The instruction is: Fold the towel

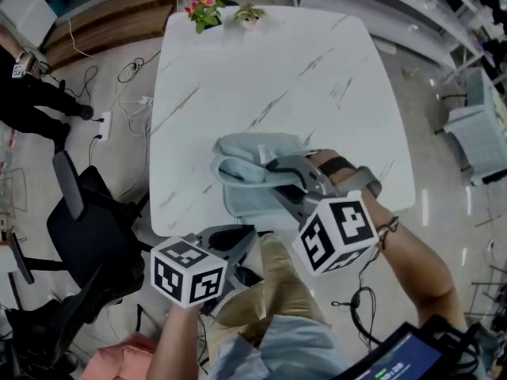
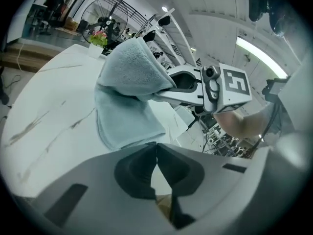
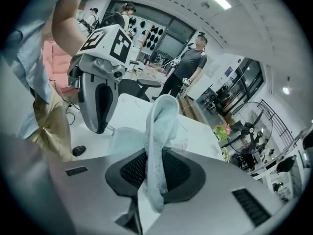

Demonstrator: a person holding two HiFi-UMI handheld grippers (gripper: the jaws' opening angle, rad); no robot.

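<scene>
The pale blue-green terry towel [image 1: 252,172] lies on the white marble-patterned table [image 1: 238,70], in its near half and close to the near edge. It is bunched rather than flat. The lower layer rests on the tabletop, and one thick fold is raised off it, with rounded, looped edges.

The right gripper [image 1: 273,171] is clamped on that raised fold. In the right gripper view, the cloth [image 3: 164,116] stands upright between the jaws [image 3: 155,153], both dark pads press on it, and a short end hangs below them. In the left gripper view, the fold [image 2: 133,75] drapes over the right gripper's tip [image 2: 168,84].

The left gripper [image 1: 250,236] has its jaws fully together with nothing between them [image 2: 156,146]. It hovers at the near table edge, just beside the towel and apart from it.

Beyond the towel, bare tabletop extends to the far edge, where a pot of pink flowers [image 1: 204,10] and a small green plant [image 1: 249,13] stand. A black office chair [image 1: 95,228] stands off the table's left side. A person in dark clothing [image 1: 32,101] stands well beyond it.
</scene>
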